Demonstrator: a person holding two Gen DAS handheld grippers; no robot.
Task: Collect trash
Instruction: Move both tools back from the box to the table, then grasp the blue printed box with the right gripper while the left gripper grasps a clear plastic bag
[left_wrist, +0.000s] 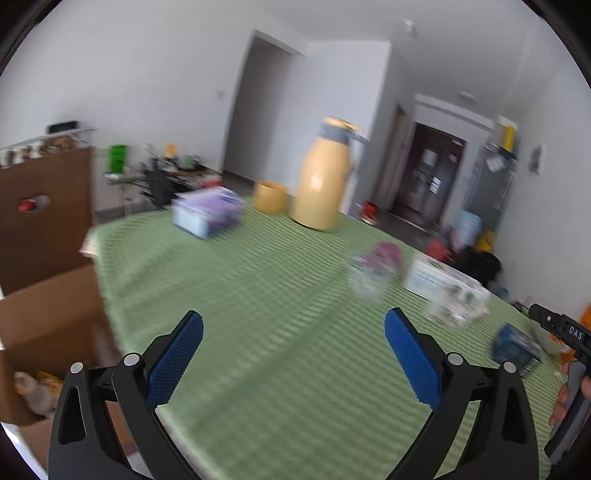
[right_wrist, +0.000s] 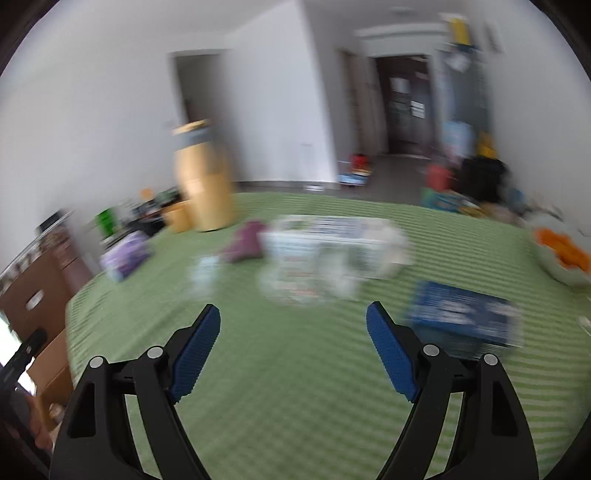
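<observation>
I see both claws spread wide, empty: left claw (left_wrist: 293, 354), right claw (right_wrist: 293, 350). Cardboard box (left_wrist: 44, 325) off worktop's (left_wrist: 258, 295) left edge holds wrappers (left_wrist: 37, 387). Bowl (right_wrist: 561, 258) at right edge holds orange pieces, blurred.

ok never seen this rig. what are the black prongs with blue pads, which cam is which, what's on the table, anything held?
There is no robot arm here: a person holds a two-finger gripper in each hand. Each picture comes from a fisheye camera on one gripper, looking along its fingers. The first shows the left gripper, the second the right gripper. Both have their jaws open and hold nothing. They hover over a table with a green striped cloth. On it stand a yellow thermos jug, a yellow cup, a purple box, a white box and a blue box. A cardboard box stands beside the table. Both pictures are motion-blurred.
</observation>
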